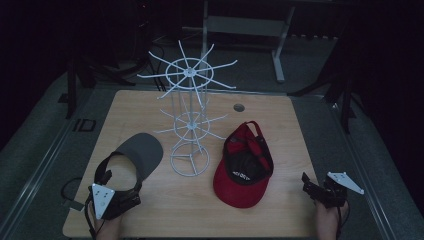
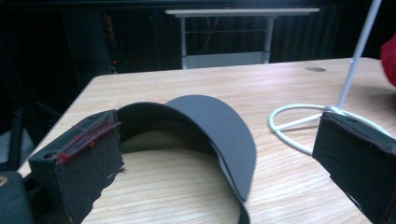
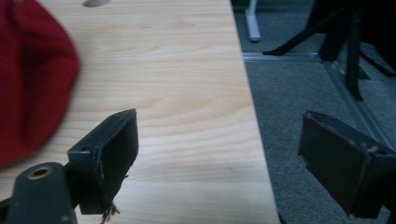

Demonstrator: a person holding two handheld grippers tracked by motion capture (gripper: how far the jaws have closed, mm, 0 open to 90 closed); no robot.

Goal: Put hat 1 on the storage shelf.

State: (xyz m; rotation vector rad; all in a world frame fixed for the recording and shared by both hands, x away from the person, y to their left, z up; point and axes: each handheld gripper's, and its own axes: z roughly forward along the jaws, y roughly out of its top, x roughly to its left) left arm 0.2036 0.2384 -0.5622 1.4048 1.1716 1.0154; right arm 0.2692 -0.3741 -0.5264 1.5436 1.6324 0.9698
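Wooden table [image 1: 280, 210]; white wire rack's [image 1: 190, 120] spoked tiers in high view.

white wire rack [image 1: 189, 120] stands mid wooden surface [image 1: 280, 210]; grey visor cap [image 1: 136, 155] left, red cap [image 1: 245, 167] right; left claw [image 1: 120, 197] beside visor.

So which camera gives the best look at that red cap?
The high view: the whole red cap lies upside down on the table, right of the white rack. The right gripper view catches a blurred red side; the left gripper view a sliver at its edge.
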